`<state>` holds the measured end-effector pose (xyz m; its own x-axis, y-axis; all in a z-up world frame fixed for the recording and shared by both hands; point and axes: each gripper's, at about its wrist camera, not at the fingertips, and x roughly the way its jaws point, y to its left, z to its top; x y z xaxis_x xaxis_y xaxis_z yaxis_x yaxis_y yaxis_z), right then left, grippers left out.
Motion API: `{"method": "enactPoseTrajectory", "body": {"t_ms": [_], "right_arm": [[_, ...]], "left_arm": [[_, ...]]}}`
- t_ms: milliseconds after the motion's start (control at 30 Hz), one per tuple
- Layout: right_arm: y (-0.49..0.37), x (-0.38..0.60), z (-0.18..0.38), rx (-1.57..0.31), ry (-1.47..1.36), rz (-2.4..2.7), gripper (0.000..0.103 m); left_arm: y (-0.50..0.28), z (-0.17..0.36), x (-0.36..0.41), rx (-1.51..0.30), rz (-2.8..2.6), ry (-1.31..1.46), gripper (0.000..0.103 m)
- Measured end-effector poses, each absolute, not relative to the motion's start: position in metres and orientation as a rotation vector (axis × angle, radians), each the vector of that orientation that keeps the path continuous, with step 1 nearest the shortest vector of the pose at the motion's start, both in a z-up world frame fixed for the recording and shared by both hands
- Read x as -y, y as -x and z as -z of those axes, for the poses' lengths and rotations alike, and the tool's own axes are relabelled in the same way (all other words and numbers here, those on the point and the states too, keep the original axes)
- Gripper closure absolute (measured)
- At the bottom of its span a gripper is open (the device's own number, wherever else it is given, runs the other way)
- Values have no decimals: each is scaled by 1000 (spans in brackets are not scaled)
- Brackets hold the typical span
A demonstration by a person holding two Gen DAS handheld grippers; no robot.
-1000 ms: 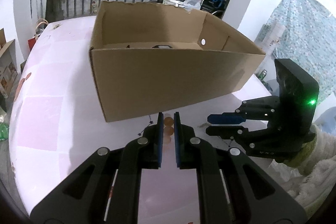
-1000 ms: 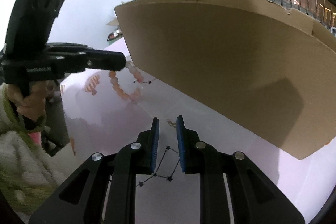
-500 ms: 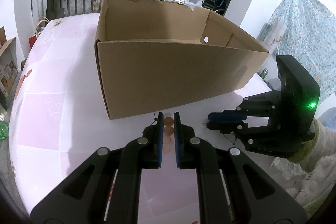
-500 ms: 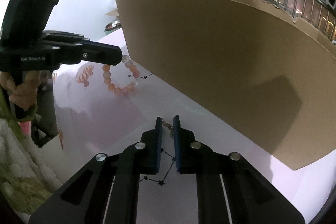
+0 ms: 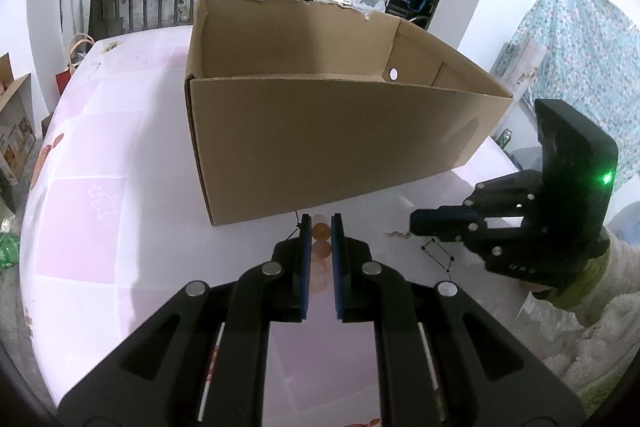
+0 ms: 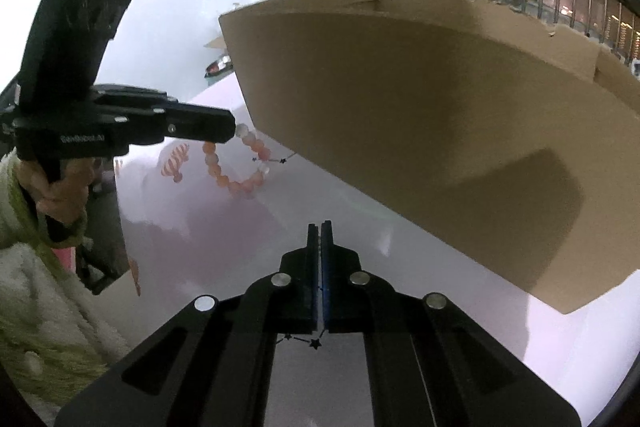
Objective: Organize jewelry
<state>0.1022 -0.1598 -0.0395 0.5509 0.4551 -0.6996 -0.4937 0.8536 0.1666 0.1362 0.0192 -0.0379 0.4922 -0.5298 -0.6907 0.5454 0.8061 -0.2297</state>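
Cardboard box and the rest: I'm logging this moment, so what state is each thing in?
Cardboard box: open-topped, upright on the table.
Bead bracelet: hanging from the left gripper, shut on it.
Right gripper: shut; jaws just closed; whether it pinches the thin chain is unclear.

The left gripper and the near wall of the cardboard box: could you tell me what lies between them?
In the right wrist view, the bead bracelet, held by the left gripper, hangs in that gap above the bare pink tablecloth, stopping just short of the cardboard box.
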Motion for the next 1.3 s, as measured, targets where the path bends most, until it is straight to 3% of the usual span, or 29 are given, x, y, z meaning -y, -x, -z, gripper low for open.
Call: {"method": "enactPoseTrajectory", "body": {"t_ms": [933, 1000, 1133, 1300], "right_arm": [[-120, 140, 55, -884, 30, -518, 101], [-116, 141, 52, -880, 20, -515, 98], [-108, 144, 49, -865, 10, -495, 77], [-116, 137, 54, -866, 44, -484, 77]], "left_arm": [[-136, 38, -29, -823, 643, -15, 95], [-136, 39, -30, -822, 643, -11, 95], [-136, 40, -31, -826, 645, -9, 95], [-136, 40, -29, -826, 648, -8, 95]]}}
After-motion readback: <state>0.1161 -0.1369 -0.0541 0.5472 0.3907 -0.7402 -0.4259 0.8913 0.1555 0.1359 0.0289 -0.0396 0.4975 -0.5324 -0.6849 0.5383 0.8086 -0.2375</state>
